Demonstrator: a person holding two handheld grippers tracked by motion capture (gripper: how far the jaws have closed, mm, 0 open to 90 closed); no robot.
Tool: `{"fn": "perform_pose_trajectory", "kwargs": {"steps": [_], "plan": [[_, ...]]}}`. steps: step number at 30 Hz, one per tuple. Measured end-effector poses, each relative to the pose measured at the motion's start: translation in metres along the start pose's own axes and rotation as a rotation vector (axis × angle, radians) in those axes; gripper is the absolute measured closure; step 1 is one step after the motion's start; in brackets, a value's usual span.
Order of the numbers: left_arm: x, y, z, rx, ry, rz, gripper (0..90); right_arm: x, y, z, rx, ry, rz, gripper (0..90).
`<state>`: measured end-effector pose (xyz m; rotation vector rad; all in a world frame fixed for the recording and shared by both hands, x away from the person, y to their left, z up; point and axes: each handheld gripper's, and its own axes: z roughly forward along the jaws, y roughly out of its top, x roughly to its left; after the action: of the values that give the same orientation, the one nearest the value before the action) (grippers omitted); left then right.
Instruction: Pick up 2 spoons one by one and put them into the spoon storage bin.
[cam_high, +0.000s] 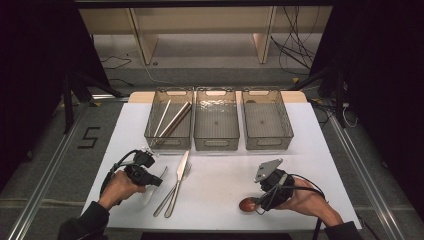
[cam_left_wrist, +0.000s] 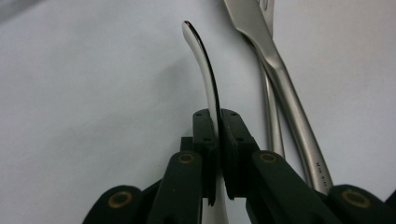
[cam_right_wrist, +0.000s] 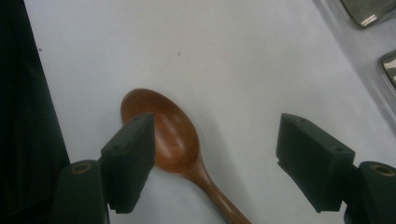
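left tool (cam_left_wrist: 218, 126) clamps metal spoon (cam_left_wrist: 205, 70), bowl hidden.

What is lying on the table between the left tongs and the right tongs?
In the high view, a metal knife and fork lie together just beside the left tongs. From them to the wooden spoon at the right tongs, the white table is bare.

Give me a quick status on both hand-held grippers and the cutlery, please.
Left hand-held gripper shut on metal spoon handle. Right hand-held gripper open over wooden spoon, not gripping. Knife and fork lie close beside the left grip.
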<state>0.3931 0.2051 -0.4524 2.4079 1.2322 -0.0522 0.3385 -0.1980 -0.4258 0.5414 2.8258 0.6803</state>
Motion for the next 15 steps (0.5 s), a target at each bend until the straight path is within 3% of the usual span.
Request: {"fn": "perform_pose_trajectory", "kwargs": {"steps": [15], "plan": [[-0.006, 0.017, -0.029, -0.147, -0.026, 0.029, 85.3, -0.004, -0.003, -0.003, -0.012, -0.007, 0.025, 29.1]]}}
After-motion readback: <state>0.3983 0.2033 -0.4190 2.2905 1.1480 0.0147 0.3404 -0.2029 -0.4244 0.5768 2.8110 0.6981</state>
